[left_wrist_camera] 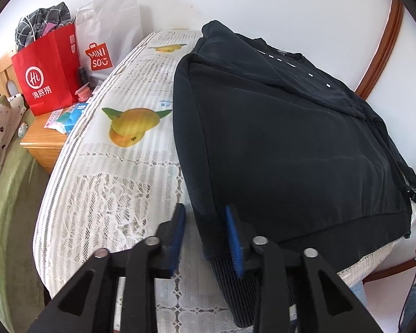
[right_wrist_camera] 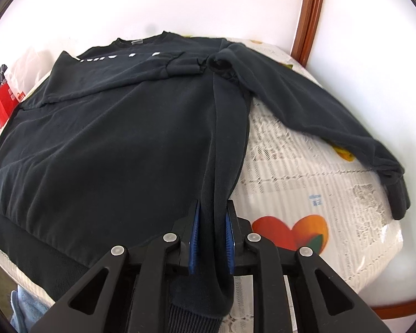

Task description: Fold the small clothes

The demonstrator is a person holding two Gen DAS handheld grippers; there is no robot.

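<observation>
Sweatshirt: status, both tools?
Left tool open at the hem corner. Right tool pinching the black sweatshirt side fold. One sleeve still spread. Nothing blocking.

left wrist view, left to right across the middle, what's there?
Green blanket → wooden nightstand → red paper bag → fruit print on lace tablecloth → black sweatshirt
</observation>
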